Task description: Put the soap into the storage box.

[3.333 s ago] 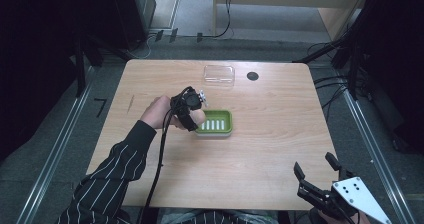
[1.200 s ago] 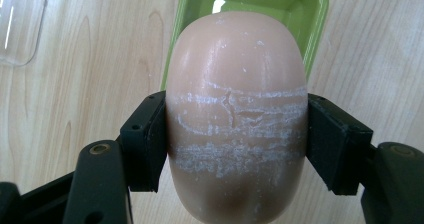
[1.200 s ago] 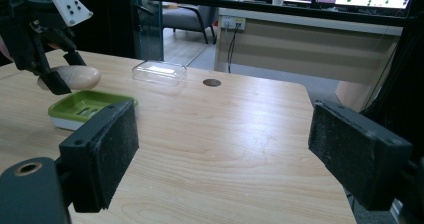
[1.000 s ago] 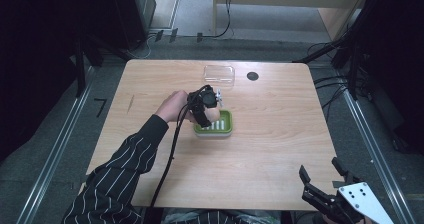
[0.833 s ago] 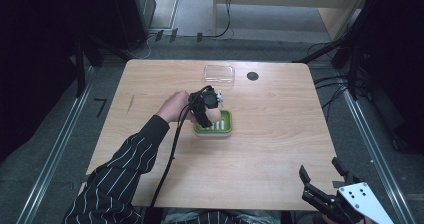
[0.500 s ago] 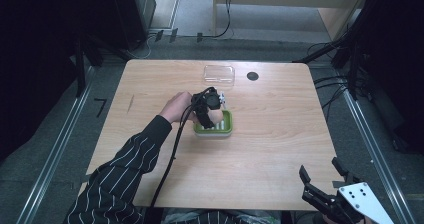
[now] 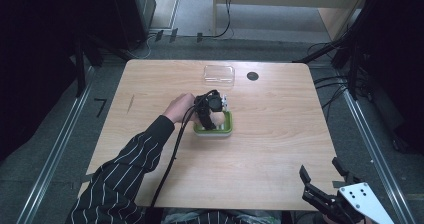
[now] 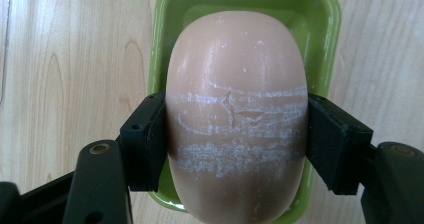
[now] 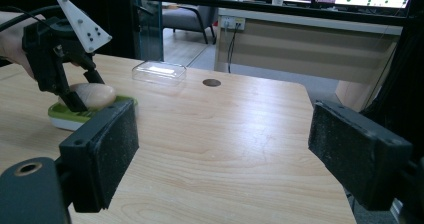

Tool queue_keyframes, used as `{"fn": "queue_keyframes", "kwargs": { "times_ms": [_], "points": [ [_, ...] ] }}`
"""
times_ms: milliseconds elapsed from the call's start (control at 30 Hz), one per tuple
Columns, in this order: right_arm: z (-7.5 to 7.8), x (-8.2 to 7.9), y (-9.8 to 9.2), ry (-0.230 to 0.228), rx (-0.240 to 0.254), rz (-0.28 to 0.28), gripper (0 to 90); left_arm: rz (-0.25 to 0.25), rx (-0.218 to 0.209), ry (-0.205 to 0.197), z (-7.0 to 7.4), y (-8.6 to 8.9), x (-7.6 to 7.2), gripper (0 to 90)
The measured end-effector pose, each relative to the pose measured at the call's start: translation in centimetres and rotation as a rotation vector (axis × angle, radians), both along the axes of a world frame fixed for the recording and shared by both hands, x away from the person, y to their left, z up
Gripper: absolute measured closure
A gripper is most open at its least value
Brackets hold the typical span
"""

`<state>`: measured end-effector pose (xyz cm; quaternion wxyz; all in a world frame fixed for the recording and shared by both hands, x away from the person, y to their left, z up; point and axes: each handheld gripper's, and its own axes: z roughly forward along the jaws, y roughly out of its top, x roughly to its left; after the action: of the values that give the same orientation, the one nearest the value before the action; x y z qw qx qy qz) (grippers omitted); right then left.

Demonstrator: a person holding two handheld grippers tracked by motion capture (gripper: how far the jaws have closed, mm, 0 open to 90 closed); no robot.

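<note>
A pale pink bar of soap with white scuff marks is clamped between the black pads of my left gripper. It hangs directly over a green soap dish. In the high view the left gripper points down at the dish in the middle of the table. From the right gripper view the soap sits low, at the level of the dish rim; whether it touches I cannot tell. My right gripper is off the table's near right corner, jaws wide apart and empty.
A clear plastic lid lies at the far edge of the table, beyond the dish. A small black round cable hole is to its right. Bare wood stretches between the dish and the right gripper. Cables and dark stands line the floor around the table.
The left gripper has carried the soap rightward, from beside the dish's left edge to above the dish, then edged slightly further over it. The right gripper has stayed put.
</note>
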<state>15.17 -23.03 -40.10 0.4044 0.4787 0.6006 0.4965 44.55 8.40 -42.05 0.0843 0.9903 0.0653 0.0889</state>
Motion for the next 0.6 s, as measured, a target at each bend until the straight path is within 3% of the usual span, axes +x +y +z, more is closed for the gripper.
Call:
{"fn": "queue_keyframes", "kwargs": {
  "times_ms": [600],
  "points": [
    [0.00, 0.01, 0.00, 0.001, 0.000, 0.000, 13.2, -0.013, -0.014, -0.011, -0.91, 0.08, 0.48, 33.5]
  ]
}}
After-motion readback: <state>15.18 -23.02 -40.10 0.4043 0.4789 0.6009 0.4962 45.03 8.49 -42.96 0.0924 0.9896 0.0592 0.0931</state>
